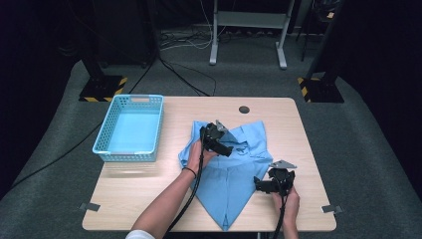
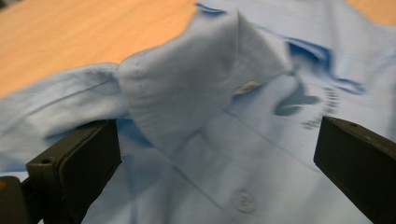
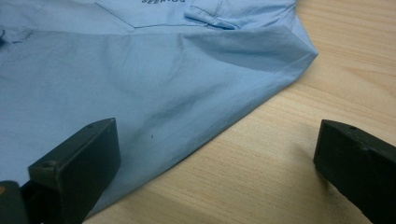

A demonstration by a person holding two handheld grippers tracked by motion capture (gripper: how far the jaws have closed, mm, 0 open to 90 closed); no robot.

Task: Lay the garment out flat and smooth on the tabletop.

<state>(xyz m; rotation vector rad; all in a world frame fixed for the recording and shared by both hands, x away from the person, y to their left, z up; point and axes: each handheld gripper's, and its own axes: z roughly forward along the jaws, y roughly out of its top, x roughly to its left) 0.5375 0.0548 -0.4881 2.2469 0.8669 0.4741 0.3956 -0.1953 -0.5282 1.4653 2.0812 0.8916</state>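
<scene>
Just ahead: shirt (image 2: pixel 201 107), collar up.

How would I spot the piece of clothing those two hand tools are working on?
Look at the wooden table, right of the blue basket. A light blue shirt lies there, partly folded, collar up, with dark lettering on the chest. It is the sole cloth item, soft against the rigid basket.

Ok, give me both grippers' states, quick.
Left gripper: open, over the shirt collar, holding nothing.
Right gripper: open, at the shirt's edge, holding nothing.
</scene>
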